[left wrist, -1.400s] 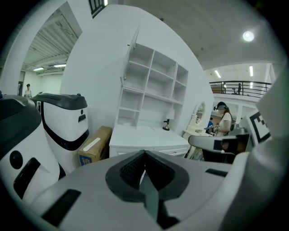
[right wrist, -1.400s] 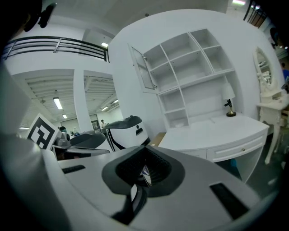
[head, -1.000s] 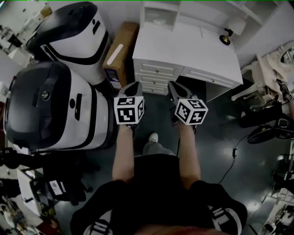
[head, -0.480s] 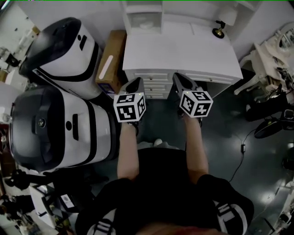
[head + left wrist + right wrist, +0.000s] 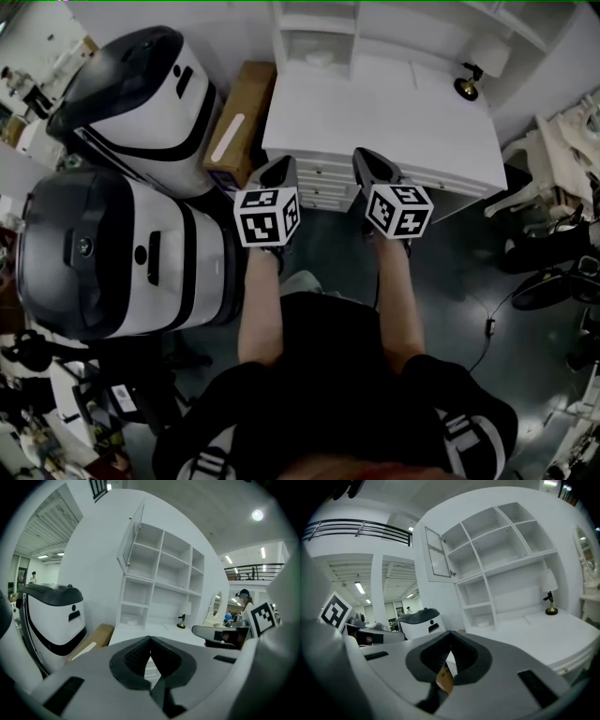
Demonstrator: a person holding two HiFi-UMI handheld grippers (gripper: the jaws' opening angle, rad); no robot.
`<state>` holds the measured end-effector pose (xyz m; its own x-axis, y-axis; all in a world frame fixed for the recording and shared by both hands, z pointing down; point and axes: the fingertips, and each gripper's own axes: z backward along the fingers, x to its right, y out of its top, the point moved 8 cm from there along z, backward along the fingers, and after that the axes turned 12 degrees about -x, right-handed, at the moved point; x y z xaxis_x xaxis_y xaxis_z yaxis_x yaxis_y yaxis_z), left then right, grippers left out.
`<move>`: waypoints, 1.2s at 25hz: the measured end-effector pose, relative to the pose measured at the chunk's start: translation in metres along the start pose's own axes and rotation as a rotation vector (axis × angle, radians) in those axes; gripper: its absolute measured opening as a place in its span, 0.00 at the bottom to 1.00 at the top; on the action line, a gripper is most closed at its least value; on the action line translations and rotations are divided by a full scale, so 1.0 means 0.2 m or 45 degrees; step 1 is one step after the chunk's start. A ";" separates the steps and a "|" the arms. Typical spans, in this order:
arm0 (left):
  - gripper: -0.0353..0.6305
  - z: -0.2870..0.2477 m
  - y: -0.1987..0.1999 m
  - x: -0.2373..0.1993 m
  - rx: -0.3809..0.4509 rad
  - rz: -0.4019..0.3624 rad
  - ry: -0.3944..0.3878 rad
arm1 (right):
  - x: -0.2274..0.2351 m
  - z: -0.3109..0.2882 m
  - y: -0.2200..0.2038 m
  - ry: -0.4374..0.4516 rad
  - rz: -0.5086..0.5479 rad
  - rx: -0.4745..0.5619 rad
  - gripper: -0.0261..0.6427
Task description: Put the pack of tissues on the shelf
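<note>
Pack of tissues (image 5: 319, 58): only candidate a small pale flat item lying in the lowest left cubby of the shelf; too small to confirm; well apart from both grippers.
Shelf (image 5: 349, 13): white, open cubbies, standing at the back of the desk; one glazed door ajar at the upper left.
Desk (image 5: 394, 108): white, drawers along the front.
Lamp (image 5: 466, 84): small, dark stem on a brass-coloured base, at the desk's right rear, just right of the shelf's lower cubbies.
Left gripper (image 5: 279, 171): clenched, jaw tips meeting, nothing between them; held at the desk's front edge, aimed toward the shelf.
Right gripper (image 5: 371, 161): clenched, tips together, empty; level with the left one and near it, over the drawer fronts.
Cardboard box (image 5: 239, 117): brown, long, set between the desk's left side and the rear machine.
Rear machine (image 5: 141, 84): bulky, white body, black top, left of the box.
Near machine (image 5: 112, 248): same kind, closer, just beside the person's left forearm.
Person (image 5: 328, 375): dark top, bare forearms, facing the desk.
</note>
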<state>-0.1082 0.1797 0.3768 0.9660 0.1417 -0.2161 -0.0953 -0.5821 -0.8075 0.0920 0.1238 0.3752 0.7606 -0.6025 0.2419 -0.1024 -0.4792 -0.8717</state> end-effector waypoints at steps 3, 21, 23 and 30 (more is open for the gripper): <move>0.07 -0.04 -0.01 -0.08 -0.029 0.027 0.035 | -0.02 -0.10 -0.01 0.036 0.003 -0.021 0.07; 0.07 -0.79 0.26 -0.18 -0.184 -0.048 -0.078 | 0.44 -0.56 0.10 -0.073 -0.160 -0.077 0.07; 0.07 -0.86 0.29 -0.20 -0.199 -0.060 -0.078 | 0.47 -0.63 0.12 -0.060 -0.183 -0.072 0.07; 0.07 -1.02 0.43 -0.33 -0.226 -0.062 -0.071 | 0.59 -0.81 0.23 -0.075 -0.234 -0.045 0.07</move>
<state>-0.1317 -0.0431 0.4339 0.9532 0.2144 -0.2133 -0.0001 -0.7051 -0.7092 0.0731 -0.0725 0.4326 0.8045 -0.4649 0.3697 0.0201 -0.6008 -0.7991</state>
